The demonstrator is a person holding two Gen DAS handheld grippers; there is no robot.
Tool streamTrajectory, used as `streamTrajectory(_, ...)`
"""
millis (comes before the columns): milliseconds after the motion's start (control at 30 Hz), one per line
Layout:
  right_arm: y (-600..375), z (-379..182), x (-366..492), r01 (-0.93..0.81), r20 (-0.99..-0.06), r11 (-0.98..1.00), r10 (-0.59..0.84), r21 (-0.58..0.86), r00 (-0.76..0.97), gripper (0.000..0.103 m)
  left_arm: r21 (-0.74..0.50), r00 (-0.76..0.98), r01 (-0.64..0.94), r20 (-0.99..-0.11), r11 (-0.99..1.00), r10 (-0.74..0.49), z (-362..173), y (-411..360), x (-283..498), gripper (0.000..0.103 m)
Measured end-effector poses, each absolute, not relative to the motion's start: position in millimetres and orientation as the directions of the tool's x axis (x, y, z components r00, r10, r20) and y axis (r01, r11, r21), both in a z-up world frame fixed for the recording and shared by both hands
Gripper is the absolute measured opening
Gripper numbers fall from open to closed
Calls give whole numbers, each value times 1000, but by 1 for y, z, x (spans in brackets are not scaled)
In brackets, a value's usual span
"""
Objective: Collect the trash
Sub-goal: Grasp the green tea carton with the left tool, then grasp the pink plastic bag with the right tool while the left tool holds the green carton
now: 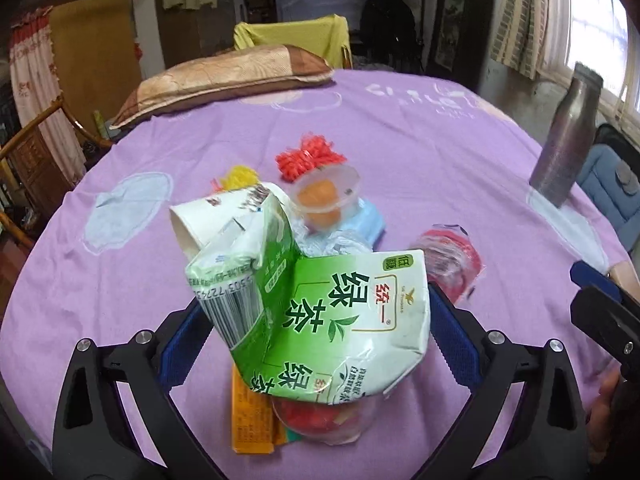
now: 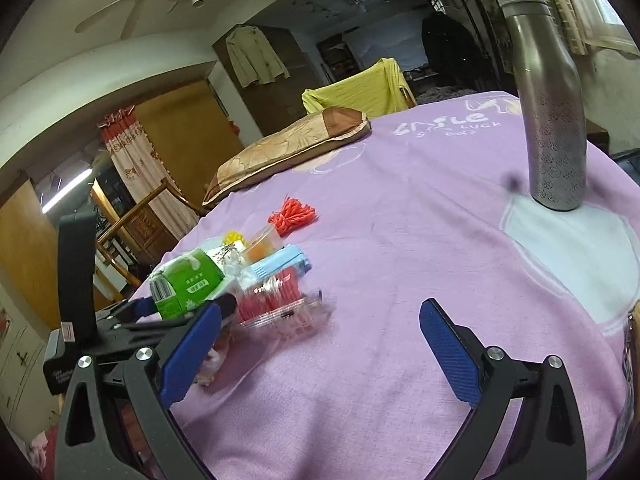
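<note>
Crumpled green-and-white tea carton (image 1: pixel 320 312) tilted on top of a heap of rubbish near the middle of the purple-clothed round tabletop (image 1: pixel 440 152). Lying between the blue-padded fingers (image 1: pixel 184 344) of the left gripper (image 1: pixel 316 300), spread wide, one pad at each side of the carton; cannot tell whether pressing on it or only beside it.

Under the carton's near end, a flat orange cardboard box (image 1: pixel 250 420) and a clear plastic cup with red contents (image 1: pixel 320 420). Behind the carton, a white paper cup (image 1: pixel 192 220) on its side, a small clear plastic cup holding something orange (image 1: pixel 326 196), a light blue plastic box (image 1: pixel 370 216), a yellow tuft (image 1: pixel 238 176) and a red stringy tuft (image 1: pixel 308 158). Just to the right of the carton, a clear plastic pack with red contents (image 1: pixel 448 260).

Right gripper (image 2: pixel 320 344) low over bare purple cloth to the right of the heap, fingers (image 2: pixel 452 356) wide apart with nothing between them.

Well apart on the right, a tall patterned metal bottle (image 1: pixel 568 136), upright. At the far edge, a brown and beige pillow (image 1: pixel 224 76).
</note>
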State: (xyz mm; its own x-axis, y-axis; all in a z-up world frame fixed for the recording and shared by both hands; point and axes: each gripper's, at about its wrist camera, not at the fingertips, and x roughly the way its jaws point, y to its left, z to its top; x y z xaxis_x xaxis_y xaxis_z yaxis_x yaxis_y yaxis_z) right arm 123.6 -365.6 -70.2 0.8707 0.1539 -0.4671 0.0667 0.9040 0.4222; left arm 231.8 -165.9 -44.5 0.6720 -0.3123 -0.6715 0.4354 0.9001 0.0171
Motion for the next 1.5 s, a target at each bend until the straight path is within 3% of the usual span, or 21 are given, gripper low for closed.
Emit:
streamTrajectory(67,-367,-70,124,65,-468,901,160,429,869,98,-27,669,443,-655,896,-350,-41,-153,229,78)
streamTrajectory(133,-366,-71,125,63,-471,899,166,433,867,98,-53,669,436,-649,898,-363,-37,-140,227,75)
streamTrajectory(500,-363,-70,125,57,-483,903,173,426,858,98,-63,773,292,-572,954,-274,-11,-61,196,75)
streamTrajectory(733,-350,-64,124,3,-468,928,186,374,864,98,-99,778,165,-598,981,-191,-28,-7,182,75)
streamTrajectory(867,-331,-63,140,-11,-547,960,168,279,820,98,-88,779,141,-605,986,-166,-37,9,173,75)
streamTrajectory(1133,-306,-67,183,-21,-645,968,182,249,742,96,-109,791,122,-589,986,-163,-39,33,166,75)
streamTrajectory(1167,-304,-68,189,-17,-654,971,174,239,736,93,-115,791,121,-589,986,-165,-39,35,166,75)
streamTrajectory(1233,-303,-72,195,-10,-671,972,170,236,722,73,-121,792,115,-587,986,-164,-39,41,165,75)
streamTrajectory(1267,-304,-75,197,-12,-679,968,185,251,710,55,-122,793,113,-587,986,-164,-39,42,165,75)
streamTrajectory(1367,-308,-73,190,-18,-644,952,220,305,733,34,-133,797,102,-582,986,-161,-38,51,160,75)
streamTrajectory(1500,-306,-47,166,-55,-564,952,223,300,795,34,-152,805,86,-572,985,-159,-33,63,153,75)
